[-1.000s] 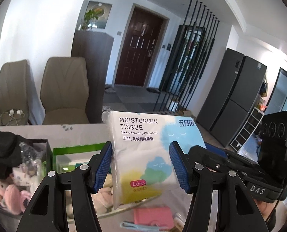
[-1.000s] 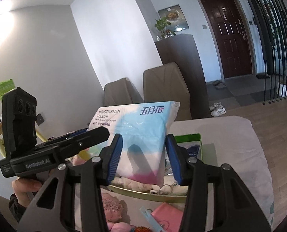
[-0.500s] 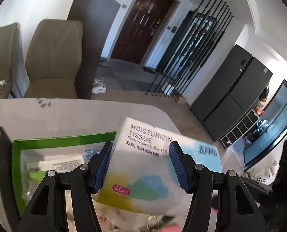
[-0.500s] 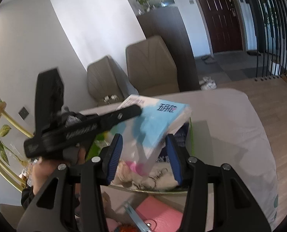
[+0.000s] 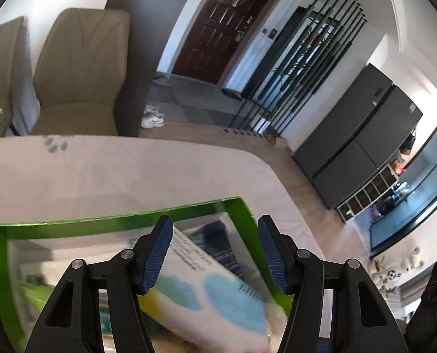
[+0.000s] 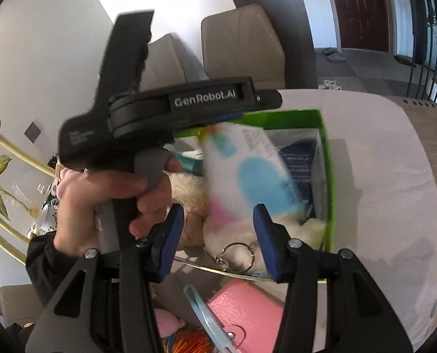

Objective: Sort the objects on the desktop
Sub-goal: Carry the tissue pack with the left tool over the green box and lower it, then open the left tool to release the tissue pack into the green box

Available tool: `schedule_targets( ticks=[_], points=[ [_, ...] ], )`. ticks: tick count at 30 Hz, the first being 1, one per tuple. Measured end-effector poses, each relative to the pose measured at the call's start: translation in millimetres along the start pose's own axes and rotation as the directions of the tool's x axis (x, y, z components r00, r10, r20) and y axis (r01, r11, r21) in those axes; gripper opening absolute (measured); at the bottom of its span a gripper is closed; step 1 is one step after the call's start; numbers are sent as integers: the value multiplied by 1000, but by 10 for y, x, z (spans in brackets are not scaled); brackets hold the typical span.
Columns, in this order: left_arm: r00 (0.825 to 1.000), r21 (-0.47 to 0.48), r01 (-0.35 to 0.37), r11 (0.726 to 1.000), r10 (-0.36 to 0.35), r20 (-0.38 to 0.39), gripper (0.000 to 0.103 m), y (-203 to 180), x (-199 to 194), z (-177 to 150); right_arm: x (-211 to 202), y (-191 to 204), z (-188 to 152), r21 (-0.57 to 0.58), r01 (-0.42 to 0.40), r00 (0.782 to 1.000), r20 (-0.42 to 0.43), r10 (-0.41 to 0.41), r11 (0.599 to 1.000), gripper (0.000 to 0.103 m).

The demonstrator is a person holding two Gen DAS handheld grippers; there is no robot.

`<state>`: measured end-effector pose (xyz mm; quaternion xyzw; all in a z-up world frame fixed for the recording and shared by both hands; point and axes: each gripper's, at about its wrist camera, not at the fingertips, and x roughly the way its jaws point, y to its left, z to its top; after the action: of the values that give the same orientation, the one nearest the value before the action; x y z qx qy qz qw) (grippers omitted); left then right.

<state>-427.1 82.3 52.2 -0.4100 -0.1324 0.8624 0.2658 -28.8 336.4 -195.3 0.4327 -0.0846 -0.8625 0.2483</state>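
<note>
The white tissue pack [image 5: 206, 288] with blue clouds lies tilted and blurred over the green-rimmed clear box [image 5: 115, 220]. It sits under and between the fingers of my left gripper [image 5: 215, 253], touching the left pad, with a gap at the right pad. In the right wrist view the tissue pack [image 6: 247, 176] slopes from the left gripper's black housing [image 6: 203, 100] down into the box [image 6: 324, 147]. Its lower end is just past the tips of my right gripper [image 6: 218, 229]. The jaws stand apart, with plush showing beside the left pad.
A cream plush toy [image 6: 189, 194], a key ring [image 6: 236, 253] and a dark blue packet [image 6: 300, 161] fill the box. A pink case [image 6: 247, 309] and a light blue clip [image 6: 200, 303] lie in front. A hand [image 6: 106, 194] holds the left gripper. Beige chairs [image 5: 80, 67] stand behind the clothed table [image 5: 130, 170].
Both grippers sank and tipped down toward the green box. The tissue pack went from upright and filling the right jaws to tilted, blurred and partly inside the box.
</note>
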Motion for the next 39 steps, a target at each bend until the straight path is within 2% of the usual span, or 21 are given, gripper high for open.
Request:
schedule_targets(
  ticks=[3,6,8,10,14,16,19,23,27,36,38,39],
  points=[
    [1000,4,-9,1000,9,21,60,64,-156,22,-82,9,9,-9,-10,1000,20,10,1000,49],
    [998,33,-59,998,59,11,60,115,-291,-26,-143,-57,19,2,-10,999,40,10,1000,47],
    [997,37,-81,996,80,11,60,137,-374,-53,-130,-128,-6,11,-13,999,42,13,1000,37],
    [997,44,-80,996,80,7,60,155,-448,-70,-65,-141,18,18,-5,999,41,5,1000,33],
    [997,85,-62,994,65,-37,60,112,-471,-103,31,-239,10,45,7,1000,17,-8,999,31],
    [993,141,-66,988,78,-86,51,38,-396,-157,54,-277,16,53,8,1000,12,-9,999,31],
    [981,199,-84,976,116,-153,47,-25,-210,-245,88,-294,13,57,8,1000,1,-9,998,32],
    [978,174,-82,981,113,-173,47,12,-39,-255,130,-306,19,59,6,1000,-9,-6,998,33],
    [984,105,-69,992,85,-156,47,65,70,-218,140,-327,23,65,7,1000,-15,-6,998,33],
    [982,54,-57,997,66,-175,47,-27,436,-234,193,-359,29,76,9,1000,-26,-7,997,33],
    [974,64,-106,992,116,-192,47,-24,526,-258,216,-371,28,80,11,999,-31,-9,997,33],
    [974,64,-105,992,116,-194,47,-33,524,-260,225,-379,28,82,12,999,-33,-10,997,33]
  ],
)
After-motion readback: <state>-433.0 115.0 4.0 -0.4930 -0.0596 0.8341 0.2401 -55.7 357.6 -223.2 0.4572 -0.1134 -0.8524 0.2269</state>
